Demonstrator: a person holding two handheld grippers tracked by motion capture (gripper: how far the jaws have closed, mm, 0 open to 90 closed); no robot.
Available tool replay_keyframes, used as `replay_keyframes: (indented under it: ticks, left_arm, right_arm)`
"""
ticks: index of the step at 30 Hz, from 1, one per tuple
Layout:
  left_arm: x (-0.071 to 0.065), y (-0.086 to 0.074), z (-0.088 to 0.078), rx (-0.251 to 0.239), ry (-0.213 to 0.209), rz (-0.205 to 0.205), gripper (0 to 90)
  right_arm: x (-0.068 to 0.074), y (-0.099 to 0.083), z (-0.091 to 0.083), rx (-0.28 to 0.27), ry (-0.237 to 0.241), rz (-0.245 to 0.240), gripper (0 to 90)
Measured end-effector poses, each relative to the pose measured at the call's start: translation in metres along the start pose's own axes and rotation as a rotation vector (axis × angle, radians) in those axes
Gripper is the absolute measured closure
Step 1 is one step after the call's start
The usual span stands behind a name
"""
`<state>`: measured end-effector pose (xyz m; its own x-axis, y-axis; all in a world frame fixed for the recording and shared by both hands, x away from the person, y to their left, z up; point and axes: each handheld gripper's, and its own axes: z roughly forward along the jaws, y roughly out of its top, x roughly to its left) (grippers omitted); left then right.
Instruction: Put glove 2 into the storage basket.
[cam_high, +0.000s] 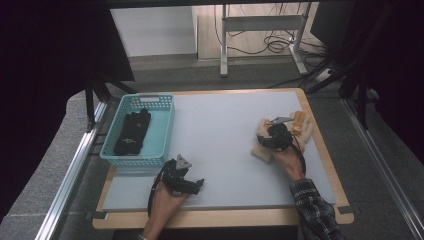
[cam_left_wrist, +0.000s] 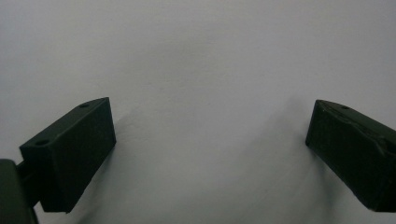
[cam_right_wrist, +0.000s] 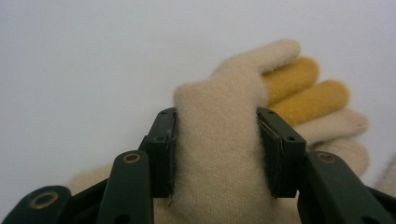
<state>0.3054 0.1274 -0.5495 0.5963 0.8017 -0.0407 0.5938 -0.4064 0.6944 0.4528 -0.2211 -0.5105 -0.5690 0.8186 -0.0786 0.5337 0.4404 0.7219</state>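
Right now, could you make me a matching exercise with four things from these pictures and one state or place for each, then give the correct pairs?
Things:
1. cream glove
2. black gloves
3. left gripper
4. right gripper

States or places:
A. lying inside the teal basket
B. jaws wide apart above the bare white table, nothing between them
C. on the right part of the table, with two yellow fingers
D. jaws pressed on both sides of a cream knitted fold

Right pairs: 1-C, 2-A, 3-B, 4-D
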Motion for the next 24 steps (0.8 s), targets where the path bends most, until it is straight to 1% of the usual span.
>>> replay_keyframes:
  ticks: [3,5,9,11,13,16,18,21,24]
  left_arm:
    - [0.0,0.0,0.0,0.0,0.001,0.0,1.6]
    - [0.0,0.0,0.0,-0.001,0.0,0.002,1.7]
    - [0.0,0.0,0.0,0.001,0.0,0.001,1.7]
    - [0.0,0.0,0.0,0.001,0.0,0.001,1.7]
    - [0.0,0.0,0.0,0.001,0.001,0.003,1.7]
    - [0.0,0.0,0.0,0.001,0.001,0.003,1.7]
    - [0.0,0.0,0.0,0.001,0.001,0.004,1.7]
    - [0.0,0.0,0.0,0.0,0.002,0.006,1.7]
    - [0.0,0.0,0.0,0.0,0.002,0.003,1.7]
  right_arm:
    - [0.006,0.005,-0.012,-0.029,0.02,-0.019,52.3]
    - [0.014,0.008,-0.021,-0.047,0.046,-0.038,52.0]
    - [0.032,0.017,-0.038,-0.078,0.098,-0.076,51.3]
    - [0.041,0.021,-0.043,-0.089,0.127,-0.089,50.9]
    - [0.055,0.025,-0.047,-0.097,0.166,-0.107,50.4]
    - [0.075,0.028,-0.047,-0.101,0.205,-0.144,49.5]
    - [0.088,0.029,-0.044,-0.102,0.227,-0.162,48.8]
    - [0.105,0.028,-0.033,-0.093,0.247,-0.19,48.1]
    - [0.119,0.024,-0.021,-0.077,0.263,-0.211,47.4]
